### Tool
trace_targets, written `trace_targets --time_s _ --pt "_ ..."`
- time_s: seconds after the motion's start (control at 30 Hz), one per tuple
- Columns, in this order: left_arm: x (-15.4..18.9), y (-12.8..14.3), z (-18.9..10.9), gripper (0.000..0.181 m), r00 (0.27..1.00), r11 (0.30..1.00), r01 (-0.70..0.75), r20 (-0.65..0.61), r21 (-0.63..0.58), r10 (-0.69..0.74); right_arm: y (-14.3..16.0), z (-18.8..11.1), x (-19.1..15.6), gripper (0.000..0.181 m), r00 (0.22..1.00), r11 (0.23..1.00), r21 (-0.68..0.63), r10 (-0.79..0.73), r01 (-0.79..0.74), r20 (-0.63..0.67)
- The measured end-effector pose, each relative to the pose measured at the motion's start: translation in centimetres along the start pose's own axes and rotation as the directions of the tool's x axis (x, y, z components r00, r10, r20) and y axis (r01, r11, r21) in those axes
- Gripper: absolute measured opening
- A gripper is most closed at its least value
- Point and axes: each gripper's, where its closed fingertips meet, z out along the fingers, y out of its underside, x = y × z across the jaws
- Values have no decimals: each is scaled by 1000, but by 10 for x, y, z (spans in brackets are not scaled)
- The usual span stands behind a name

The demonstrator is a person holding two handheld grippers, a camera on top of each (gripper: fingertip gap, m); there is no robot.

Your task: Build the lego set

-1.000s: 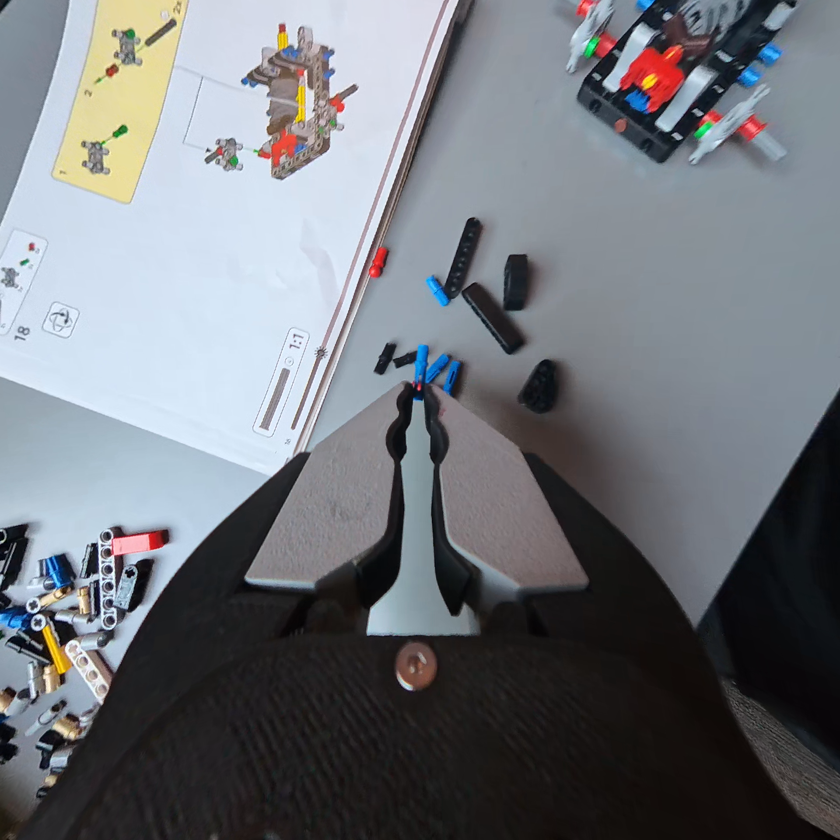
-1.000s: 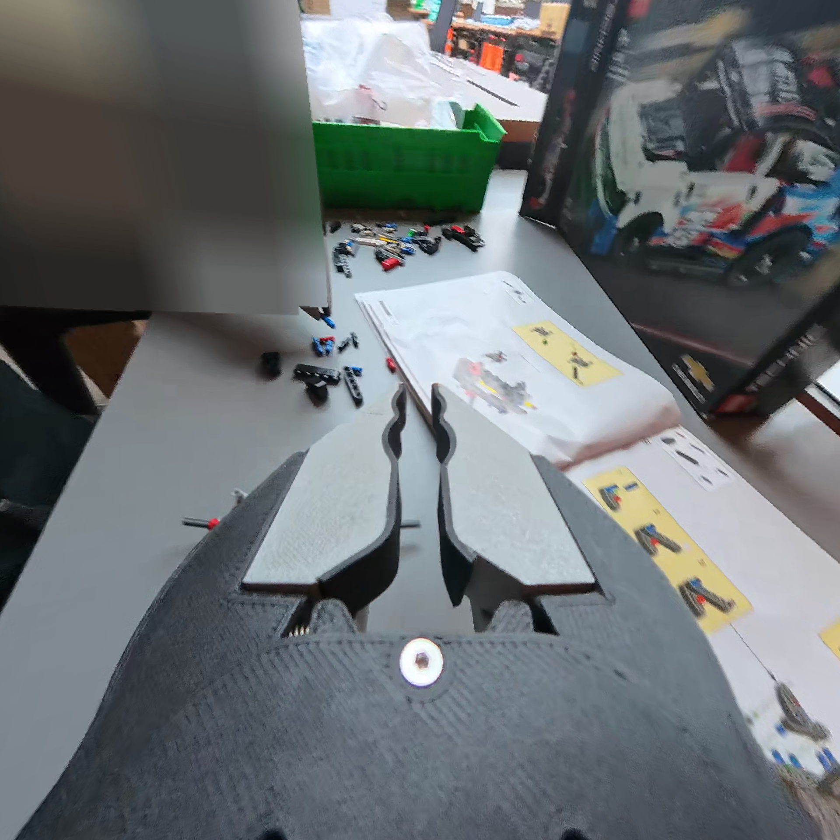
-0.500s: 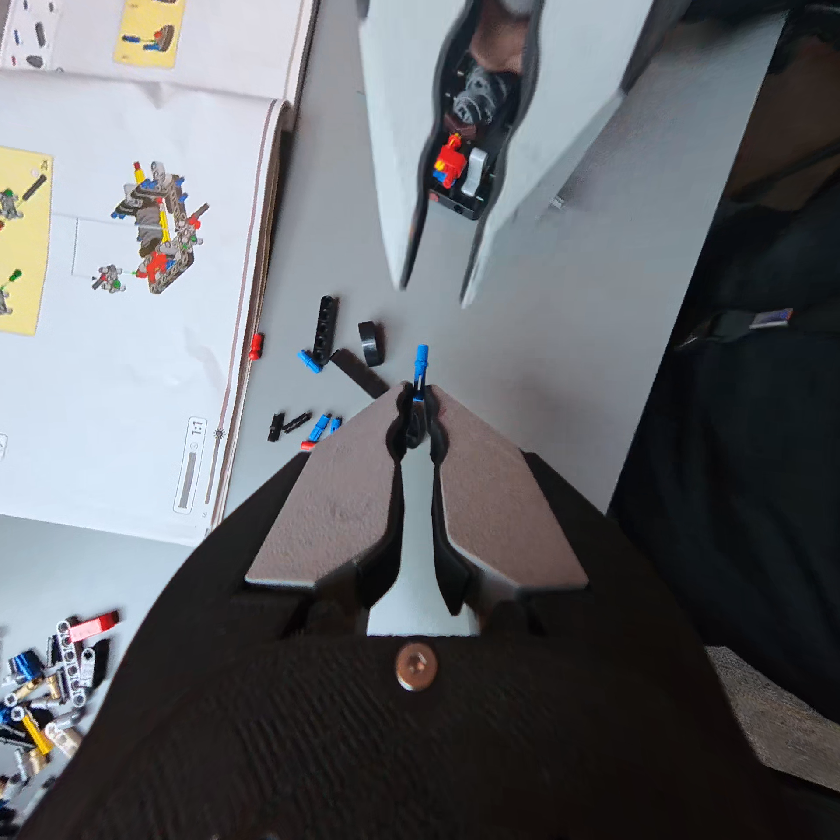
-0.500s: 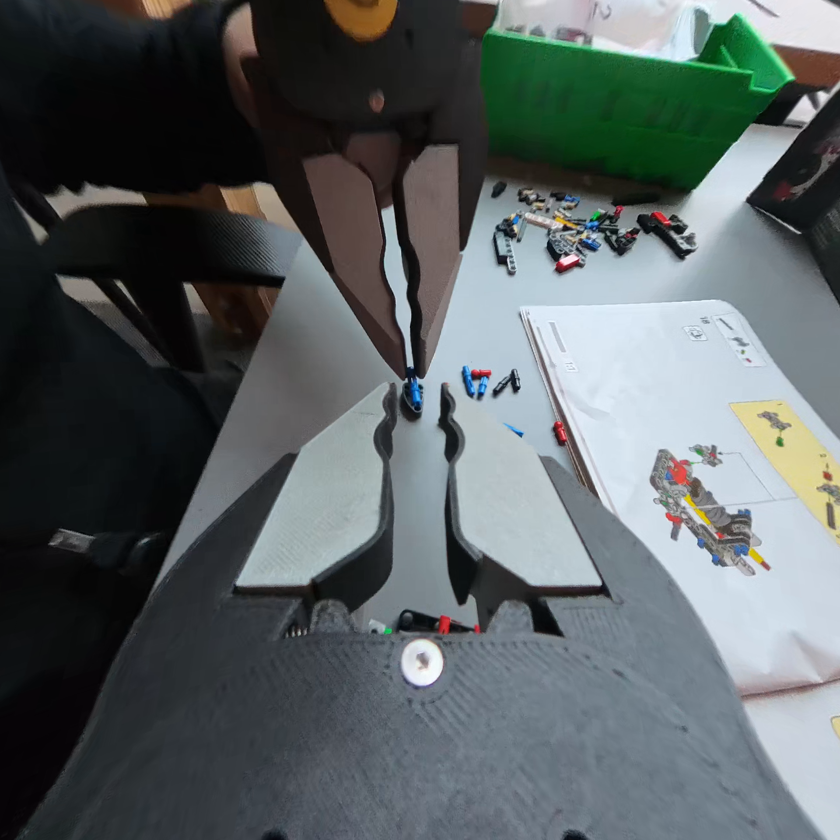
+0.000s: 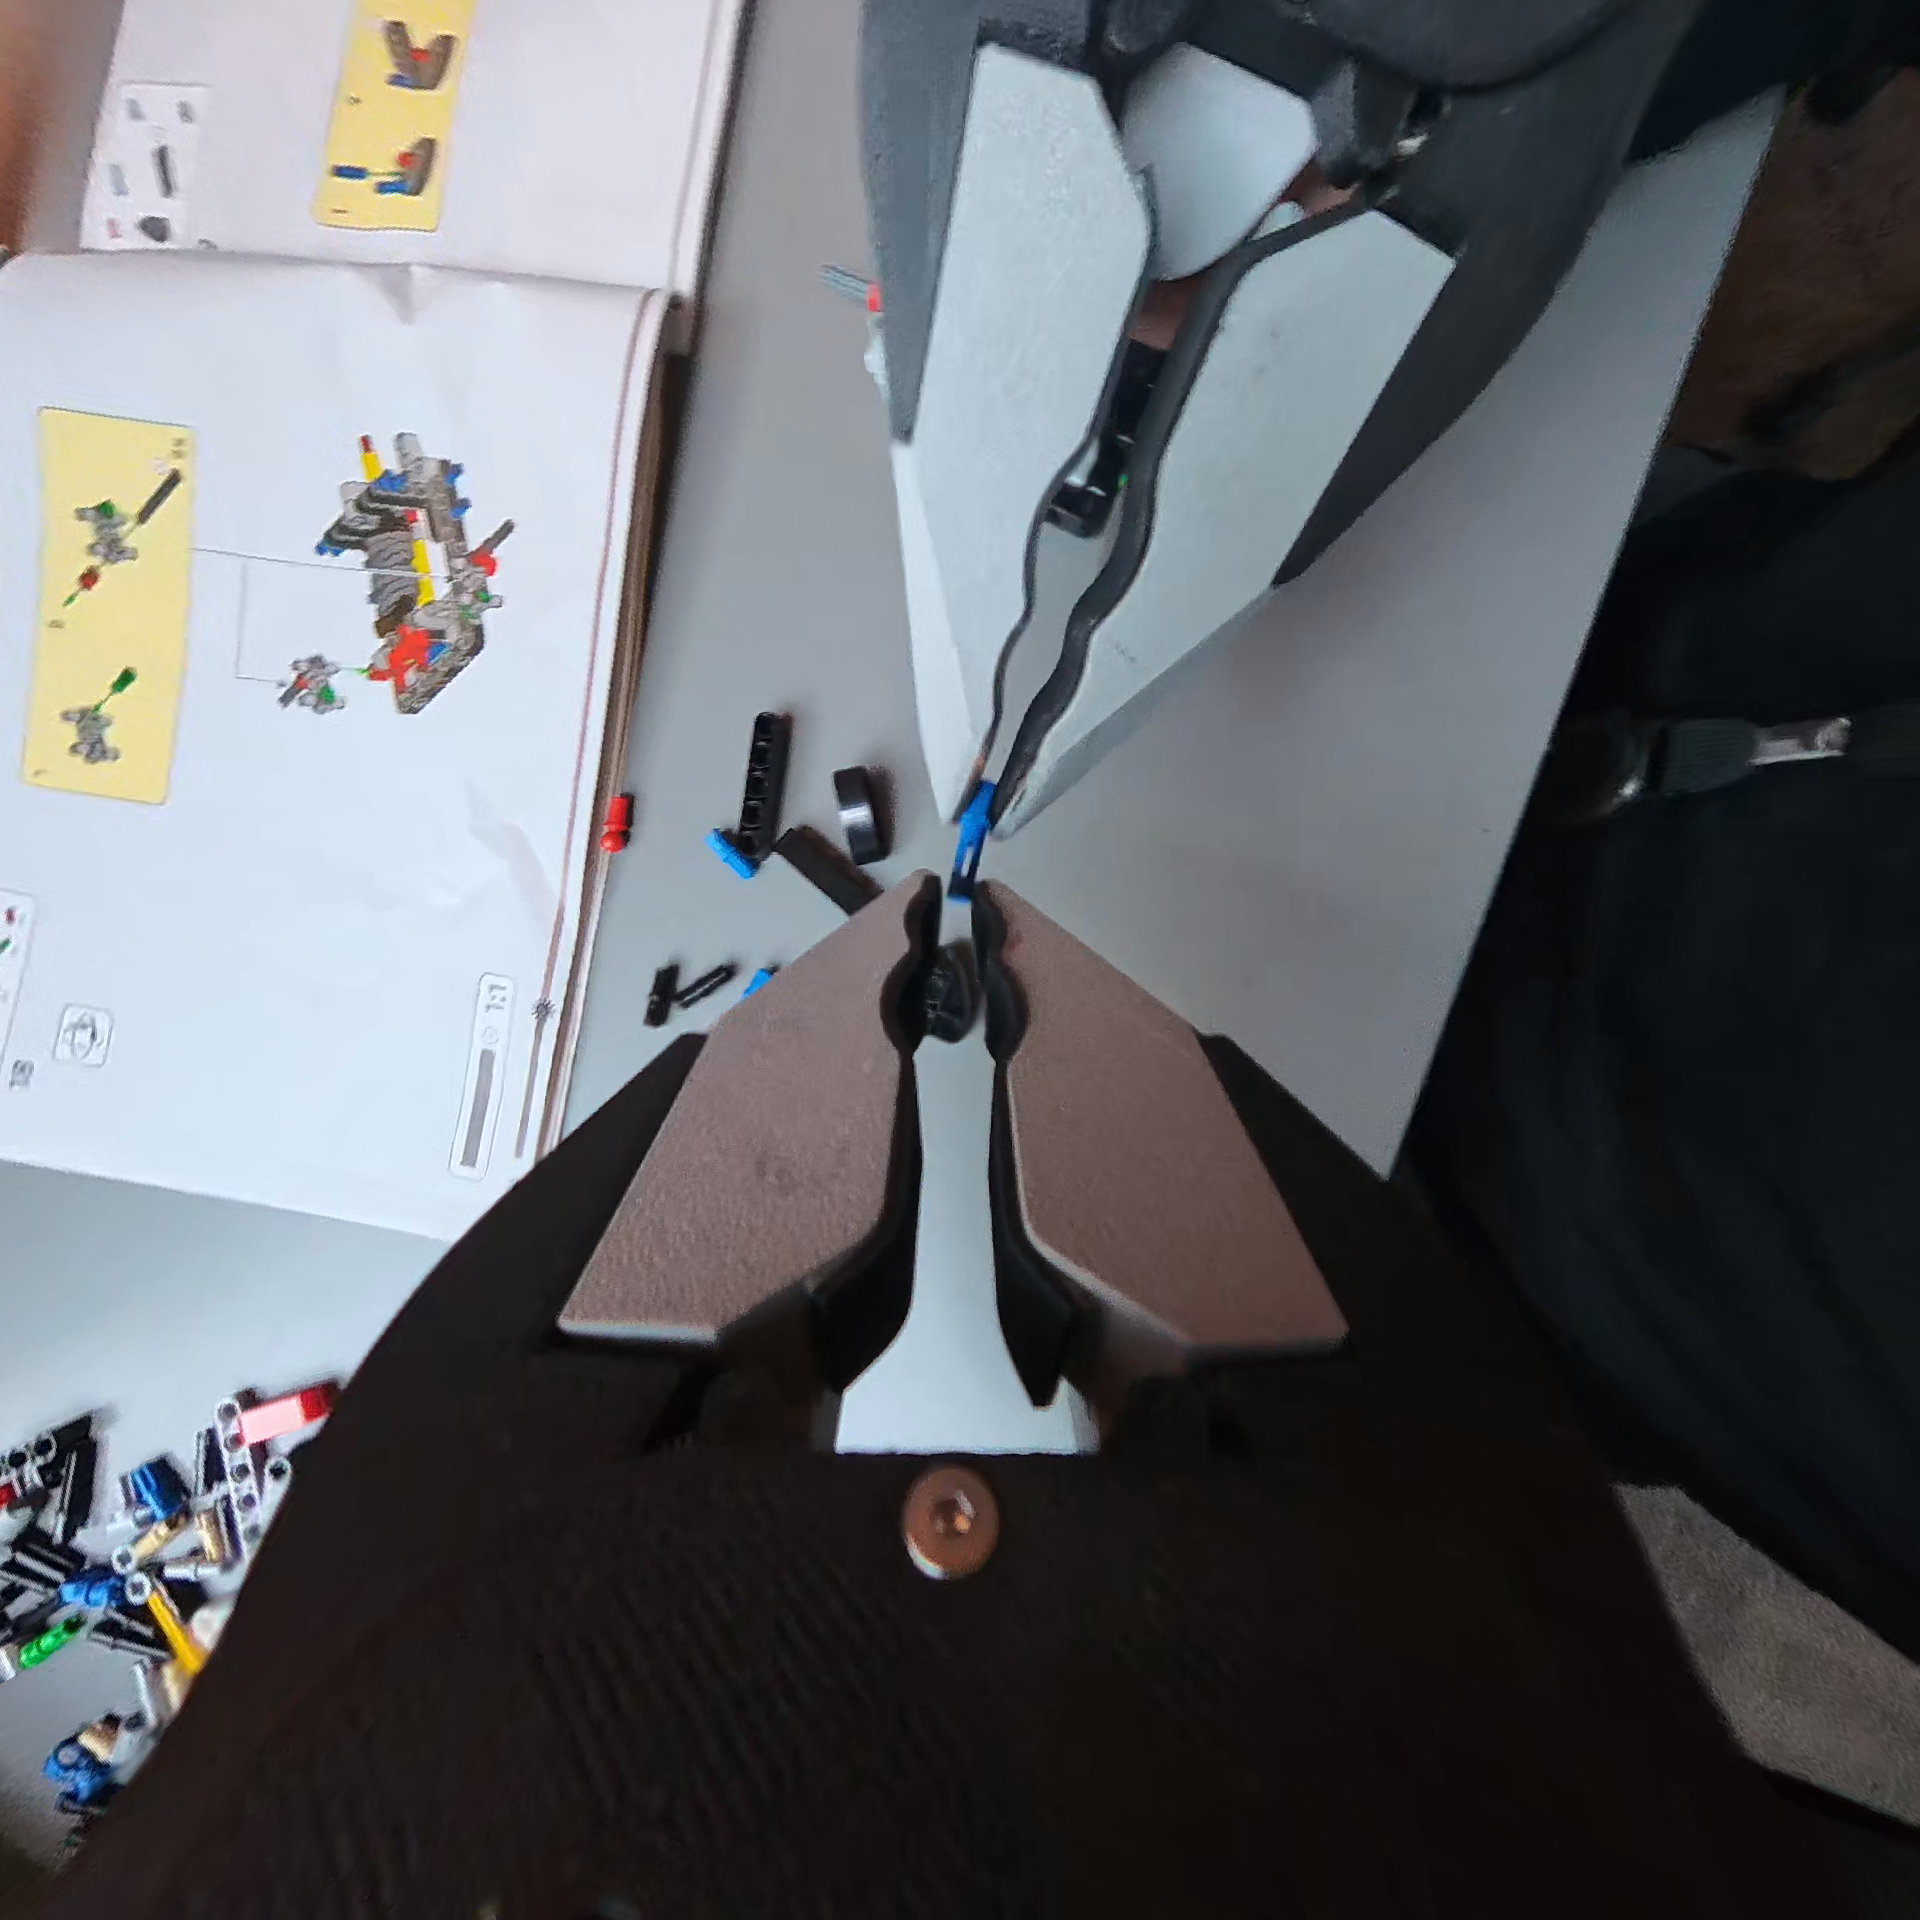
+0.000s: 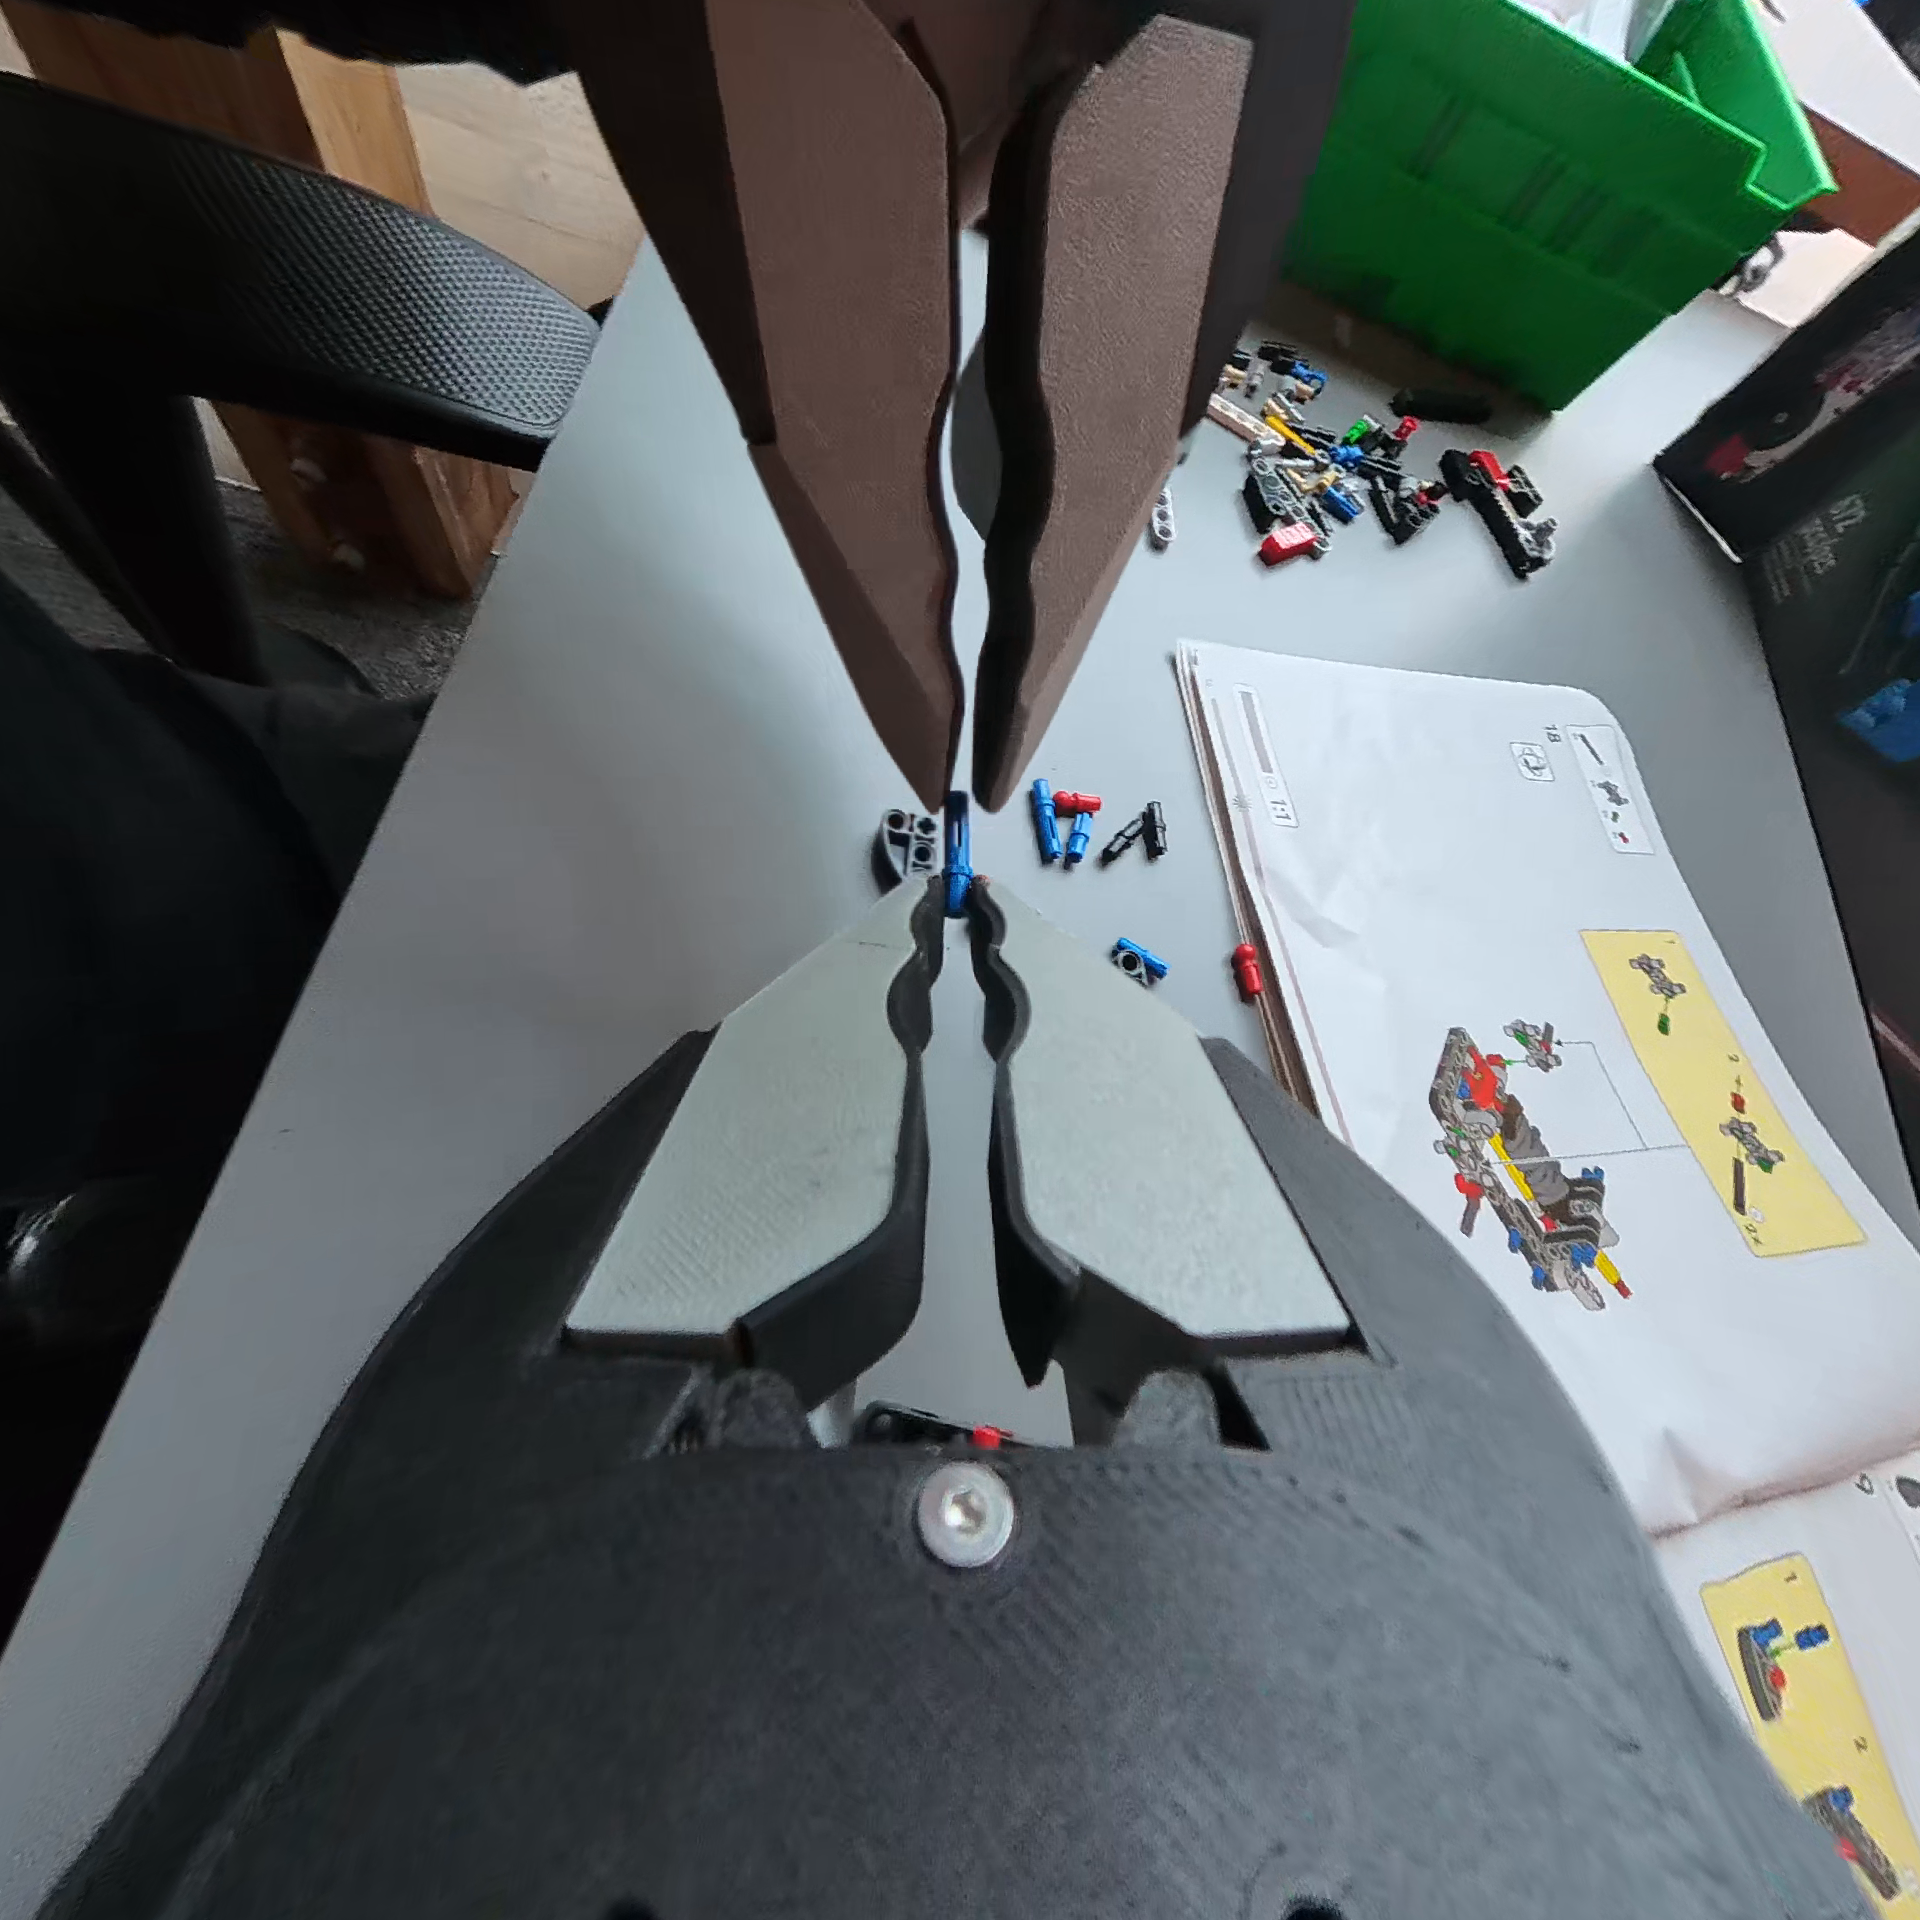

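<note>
A small blue pin [image 5: 974,826] hangs in the air above the grey table, tip to tip between my two grippers. My left gripper [image 5: 958,891], with brown pads, is shut on one end of it. My right gripper [image 6: 958,896], with grey pads, is shut on the other end of the pin [image 6: 957,847]. The left gripper [image 6: 966,795] comes down from the top of the right wrist view. The right gripper [image 5: 987,816] comes down from the top of the left wrist view. Under the right gripper, a partly built black model [image 5: 1101,457] is mostly hidden.
The open instruction booklet [image 5: 312,883] lies beside the grippers. Loose pieces lie below them: a black beam [image 5: 767,774], a black curved piece [image 6: 909,842], blue pins [image 6: 1060,831], a red pin [image 5: 618,821]. A parts pile [image 6: 1371,468], green crate [image 6: 1538,187], set box [image 6: 1829,447] and chair armrest [image 6: 312,301] surround the table. My two grippers' fingertips are within a few centimetres of each other.
My left gripper lifted the blue pin off the table. My right gripper came in opposite it and closed on the pin's free end.
</note>
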Motion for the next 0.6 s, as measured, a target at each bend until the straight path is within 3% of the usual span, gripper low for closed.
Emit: trace_targets --time_s 0.13,0.27,0.4,0.6 --pt "-6 10 -2 14 989 987 146 -21 66 -145 -8 -10 7 1 1000 999 41 16 -15 -21" --pt "-8 -8 -13 5 973 932 226 -22 284 -229 -26 -15 10 2 997 988 137 78 -75 -17" --pt "-2 -16 -26 4 969 875 231 -22 426 -245 -32 -12 11 1 989 973 181 147 -143 -11" --pt "1 -15 -38 7 930 789 362 -139 496 -340 -45 -2 7 1 978 945 254 206 -207 30"
